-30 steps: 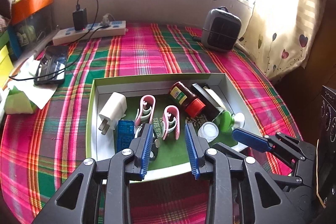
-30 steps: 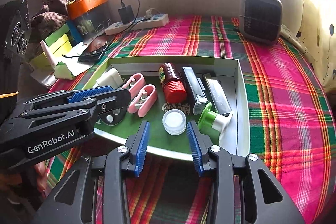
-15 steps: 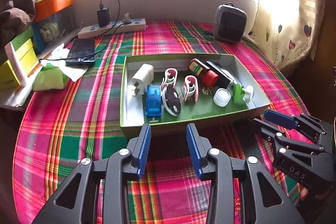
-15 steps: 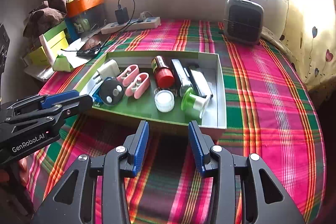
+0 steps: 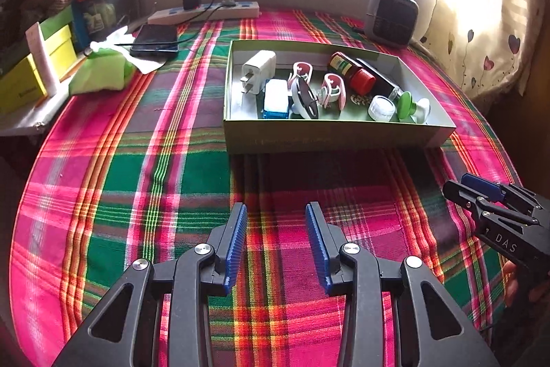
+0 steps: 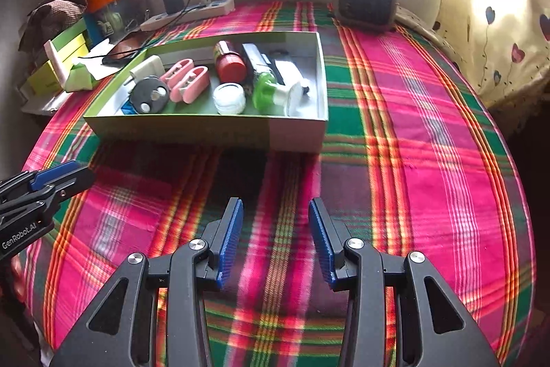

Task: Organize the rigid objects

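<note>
An open green box rests on the plaid cloth. Inside lie a white plug, a blue case, a black disc, two pink clips, a red-capped bottle, a white jar and a green-and-white piece. My left gripper hovers over the cloth in front of the box, open and empty. The right gripper is likewise open and empty, short of the box. Each gripper shows at the edge of the other's view: the right gripper, the left gripper.
A small grey heater stands behind the box at the right. At the back left are a power strip with a charger, a phone, a green tissue pack and yellow-green boxes. A curtain hangs along the right edge.
Both grippers have drawn back from over the box to the cloth in front of it. Their jaws stand slightly wider. The things in the box have not moved.
</note>
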`<control>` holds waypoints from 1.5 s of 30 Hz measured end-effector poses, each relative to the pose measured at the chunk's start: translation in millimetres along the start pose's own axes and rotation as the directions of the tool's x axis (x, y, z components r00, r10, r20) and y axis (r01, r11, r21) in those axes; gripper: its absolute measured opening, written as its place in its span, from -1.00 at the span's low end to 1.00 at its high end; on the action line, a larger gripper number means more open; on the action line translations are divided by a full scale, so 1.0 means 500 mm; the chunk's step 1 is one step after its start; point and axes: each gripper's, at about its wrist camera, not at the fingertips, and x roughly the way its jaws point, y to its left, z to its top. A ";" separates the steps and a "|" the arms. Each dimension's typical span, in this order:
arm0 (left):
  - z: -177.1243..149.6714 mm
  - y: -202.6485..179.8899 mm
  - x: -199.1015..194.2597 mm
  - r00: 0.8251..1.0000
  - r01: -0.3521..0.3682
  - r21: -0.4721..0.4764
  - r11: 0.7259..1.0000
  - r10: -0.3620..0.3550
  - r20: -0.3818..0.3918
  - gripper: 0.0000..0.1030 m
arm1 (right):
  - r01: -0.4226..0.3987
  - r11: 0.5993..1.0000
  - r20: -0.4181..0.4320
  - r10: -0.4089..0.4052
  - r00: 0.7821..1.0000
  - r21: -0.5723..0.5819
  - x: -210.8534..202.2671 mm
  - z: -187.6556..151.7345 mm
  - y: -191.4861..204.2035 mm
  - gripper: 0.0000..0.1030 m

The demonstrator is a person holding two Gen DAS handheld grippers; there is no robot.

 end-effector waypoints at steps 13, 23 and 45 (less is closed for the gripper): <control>-0.022 -0.018 0.009 0.999 -0.044 0.008 0.999 0.044 0.019 -0.08 | 0.074 0.997 0.018 -0.074 0.997 0.002 -0.006 -0.017 -0.019 0.09; -0.022 -0.038 0.017 0.996 -0.081 0.031 0.996 0.080 0.026 0.12 | 0.082 0.996 0.012 -0.083 0.996 0.032 -0.002 -0.015 -0.035 0.28; -0.020 -0.042 0.019 0.995 -0.094 0.020 0.995 0.094 0.026 0.17 | 0.085 0.996 0.013 -0.085 0.996 0.030 0.000 -0.015 -0.034 0.30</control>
